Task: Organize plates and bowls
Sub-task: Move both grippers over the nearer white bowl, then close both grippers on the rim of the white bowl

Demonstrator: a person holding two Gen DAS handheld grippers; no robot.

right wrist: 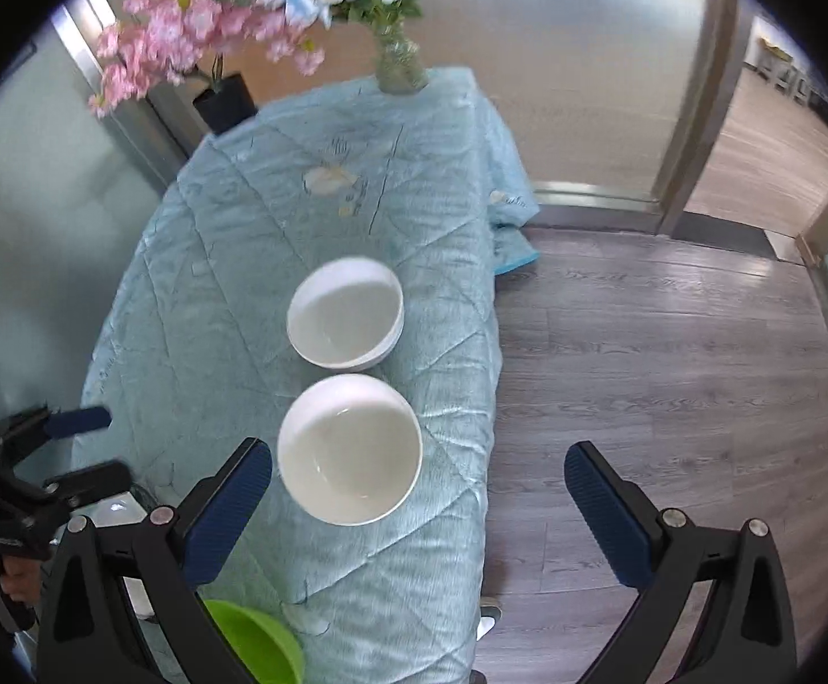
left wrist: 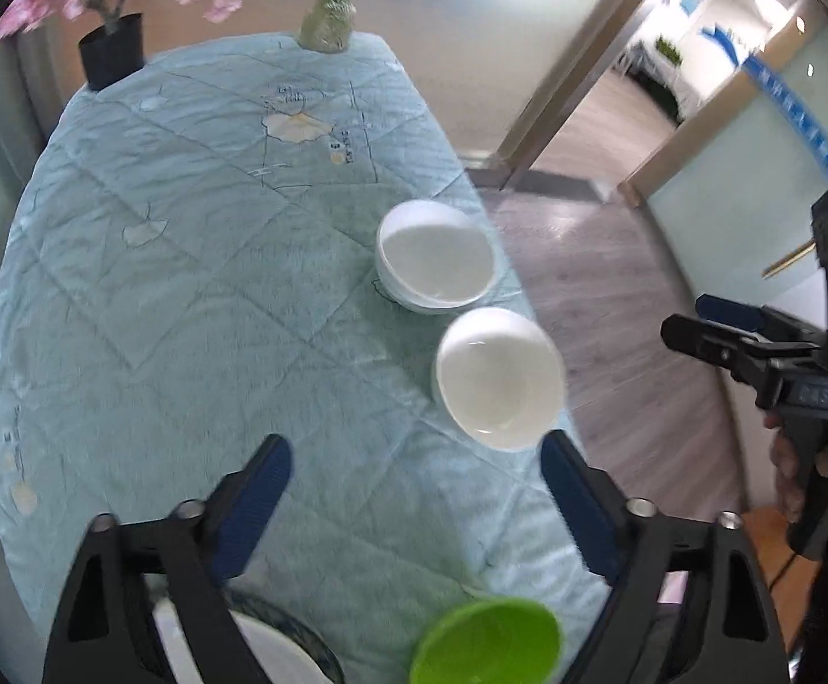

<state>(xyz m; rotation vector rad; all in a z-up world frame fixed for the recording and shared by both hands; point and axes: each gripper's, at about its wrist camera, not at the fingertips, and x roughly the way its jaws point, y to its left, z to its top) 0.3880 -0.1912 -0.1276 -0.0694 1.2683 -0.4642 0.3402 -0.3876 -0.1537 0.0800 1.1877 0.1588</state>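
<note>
Two white bowls stand apart near the table's right edge: a far bowl (left wrist: 435, 253) (right wrist: 345, 312), which looks like a stack of two, and a near bowl (left wrist: 499, 377) (right wrist: 350, 447). A green bowl (left wrist: 488, 643) (right wrist: 257, 644) sits at the near end, beside a white plate (left wrist: 277, 650) partly hidden behind a finger. My left gripper (left wrist: 414, 484) hangs open over the cloth, nothing between its blue pads. My right gripper (right wrist: 417, 490) is open too, above the table edge just short of the near bowl. Each gripper shows in the other's view: the right (left wrist: 722, 330), the left (right wrist: 80, 444).
A light blue quilted cloth (left wrist: 186, 285) (right wrist: 231, 262) covers the table. At the far end stand a black pot with pink blossoms (left wrist: 112, 48) (right wrist: 226, 94) and a glass vase of flowers (left wrist: 327, 23) (right wrist: 400, 65). Wooden floor (right wrist: 670, 376) and a doorway lie to the right.
</note>
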